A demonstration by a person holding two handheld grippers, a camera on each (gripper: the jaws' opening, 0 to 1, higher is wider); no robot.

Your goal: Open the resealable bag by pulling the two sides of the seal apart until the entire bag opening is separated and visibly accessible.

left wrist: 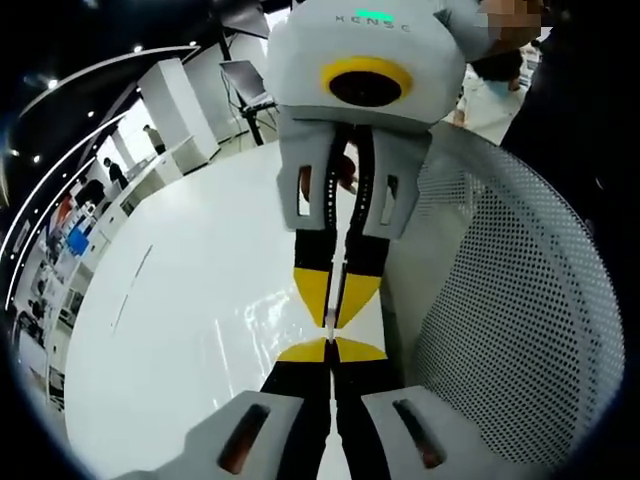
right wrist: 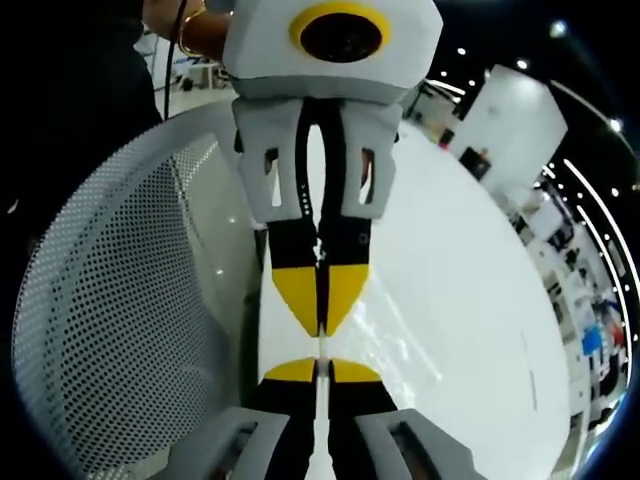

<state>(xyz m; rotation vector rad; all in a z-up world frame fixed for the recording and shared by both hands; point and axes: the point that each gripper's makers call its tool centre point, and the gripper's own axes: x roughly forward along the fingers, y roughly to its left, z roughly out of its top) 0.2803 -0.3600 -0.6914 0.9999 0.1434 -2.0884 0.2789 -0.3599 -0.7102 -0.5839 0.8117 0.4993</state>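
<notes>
The left gripper (left wrist: 330, 345) has black jaws ending in yellow tips, and pale grey housings with dark slots that glow reddish brown inside. The right gripper (right wrist: 322, 365) wears the same livery: black jaws, yellow tips, light grey shells. Between each pair of tips runs a thin clear strip, the bag (right wrist: 322, 372), nearly colourless against the background. The tabletop (left wrist: 200, 300) is glossy white with bright reflections. Near one edge of it stands a white basket (left wrist: 520, 300), its wall patterned all over with small dark round perforations in regular rows.
</notes>
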